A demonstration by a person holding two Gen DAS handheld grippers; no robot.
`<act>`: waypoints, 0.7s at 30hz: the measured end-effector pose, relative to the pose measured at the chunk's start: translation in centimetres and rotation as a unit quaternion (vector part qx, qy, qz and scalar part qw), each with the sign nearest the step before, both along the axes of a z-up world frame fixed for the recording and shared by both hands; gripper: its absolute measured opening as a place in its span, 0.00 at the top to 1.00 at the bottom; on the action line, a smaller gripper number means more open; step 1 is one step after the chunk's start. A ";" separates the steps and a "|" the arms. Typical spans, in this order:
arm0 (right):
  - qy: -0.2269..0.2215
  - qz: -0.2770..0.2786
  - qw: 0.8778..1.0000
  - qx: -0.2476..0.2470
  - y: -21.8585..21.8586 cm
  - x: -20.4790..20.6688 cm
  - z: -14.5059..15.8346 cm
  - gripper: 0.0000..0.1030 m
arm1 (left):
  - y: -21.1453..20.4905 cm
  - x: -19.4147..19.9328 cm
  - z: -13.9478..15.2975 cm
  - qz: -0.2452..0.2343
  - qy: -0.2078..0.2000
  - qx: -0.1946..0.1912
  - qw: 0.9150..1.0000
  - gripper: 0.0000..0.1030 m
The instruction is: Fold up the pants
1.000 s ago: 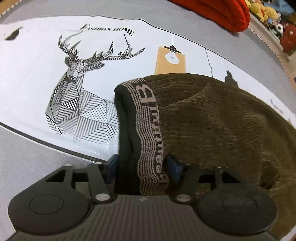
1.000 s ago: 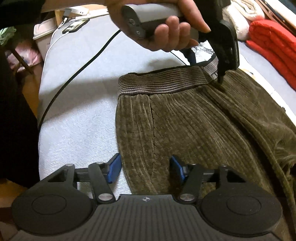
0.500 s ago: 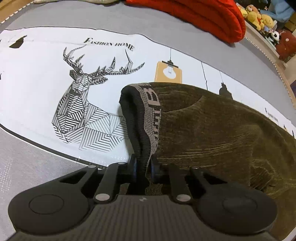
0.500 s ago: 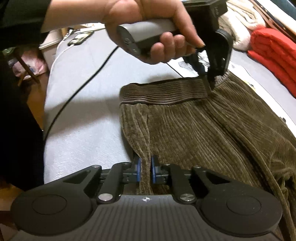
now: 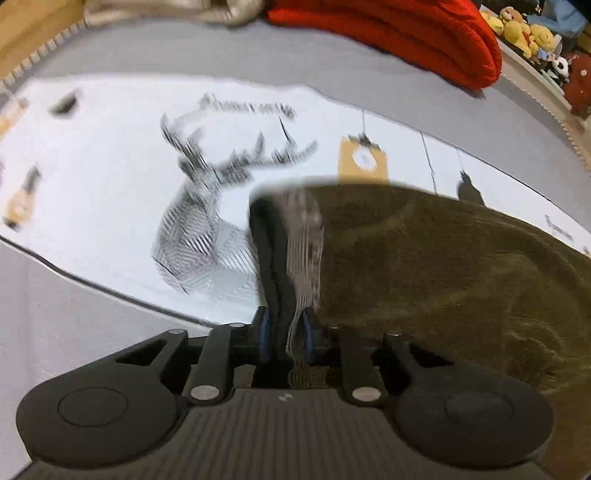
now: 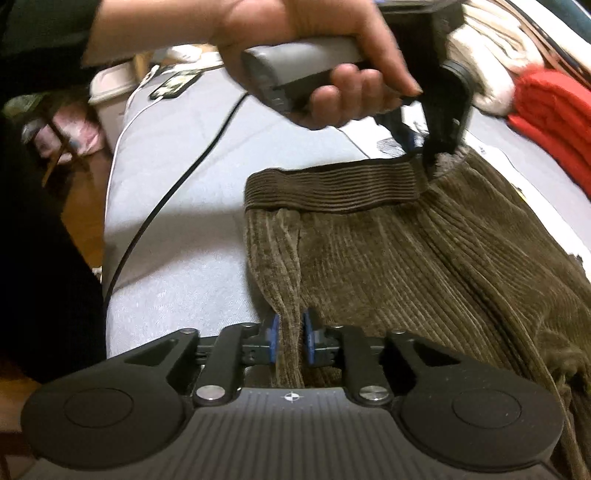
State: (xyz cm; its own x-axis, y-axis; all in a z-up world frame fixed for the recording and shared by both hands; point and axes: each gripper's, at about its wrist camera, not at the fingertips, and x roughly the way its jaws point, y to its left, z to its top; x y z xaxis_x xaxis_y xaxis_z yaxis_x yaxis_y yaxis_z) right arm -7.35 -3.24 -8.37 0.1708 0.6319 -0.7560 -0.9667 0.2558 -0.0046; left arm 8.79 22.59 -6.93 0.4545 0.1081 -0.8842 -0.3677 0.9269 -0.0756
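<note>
Olive-brown corduroy pants [image 6: 388, 258] lie on a grey bed, waistband [image 6: 332, 184] toward the far side in the right wrist view. My left gripper [image 5: 284, 332] is shut on the striped waistband [image 5: 299, 240], which stands up in a raised fold; the pants [image 5: 443, 266] spread to the right. My right gripper [image 6: 290, 338] is shut on a pinched ridge of the pants' side edge. The left gripper [image 6: 434, 158], held by a hand, shows at the waistband's far corner in the right wrist view.
A white mat with a deer print [image 5: 199, 221] lies under the pants on the grey bed [image 6: 177, 240]. A red folded blanket [image 5: 388, 33] lies at the back. A black cable [image 6: 159, 214] runs over the bed's left side. Plush toys [image 5: 524, 26] sit far right.
Both grippers went from open to shut on the pants a second ago. Since then the left one has lifted the waistband, and the view is blurred with motion.
</note>
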 end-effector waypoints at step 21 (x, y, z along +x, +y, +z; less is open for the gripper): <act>0.074 -0.152 0.984 -0.063 -2.8 4.8 -1.6 0.61 | -3.9 0.7 -2.2 -0.080 0.042 -0.016 0.996 0.68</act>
